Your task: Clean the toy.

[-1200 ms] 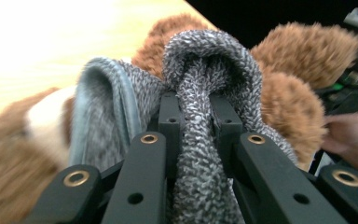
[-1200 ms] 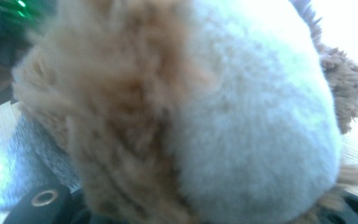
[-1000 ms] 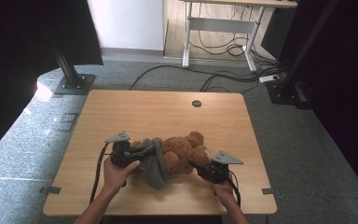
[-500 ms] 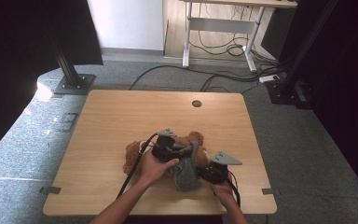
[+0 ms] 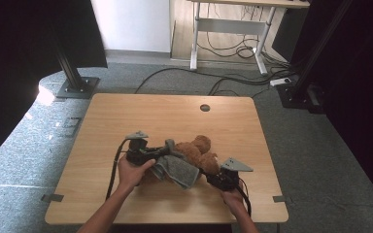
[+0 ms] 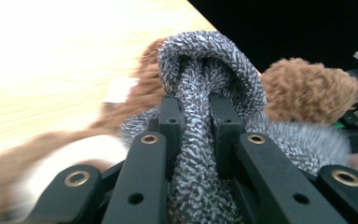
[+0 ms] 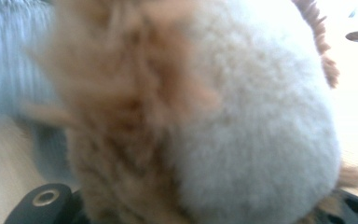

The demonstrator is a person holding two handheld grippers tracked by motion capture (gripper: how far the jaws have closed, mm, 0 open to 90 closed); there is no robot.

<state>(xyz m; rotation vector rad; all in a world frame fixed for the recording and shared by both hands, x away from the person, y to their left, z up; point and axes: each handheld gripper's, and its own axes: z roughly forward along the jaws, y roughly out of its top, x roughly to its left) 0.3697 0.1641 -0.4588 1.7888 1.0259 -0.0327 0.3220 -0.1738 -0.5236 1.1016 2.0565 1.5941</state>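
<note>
Left gripper (image 5: 151, 154), in the person's left hand (image 5: 132, 171): seen in its own view, the two black jaws pinch a fold of grey knitted cloth (image 6: 200, 140), which bulges in a loop above the fingertips; they have just been closing further on that fold. Right gripper (image 5: 213, 175), in the right hand (image 5: 233, 198): jaws clamped around a limb of the brown plush bear (image 5: 196, 151); in the right gripper view, pale sole and tan fur (image 7: 223, 121) press close against the lens, blurred, with the jaw bases just visible at the bottom edge. High view: the bear lies on the wooden table (image 5: 126, 116), toward the near edge and slightly right of centre, between the two grippers. The cloth drapes over the bear's left and front side, touching it, and spreads down onto the tabletop. A black cable (image 5: 114, 167) loops from the left gripper along the forearm. A round hole (image 5: 204, 108) sits in the far part of the table, well apart from the bear.
</note>
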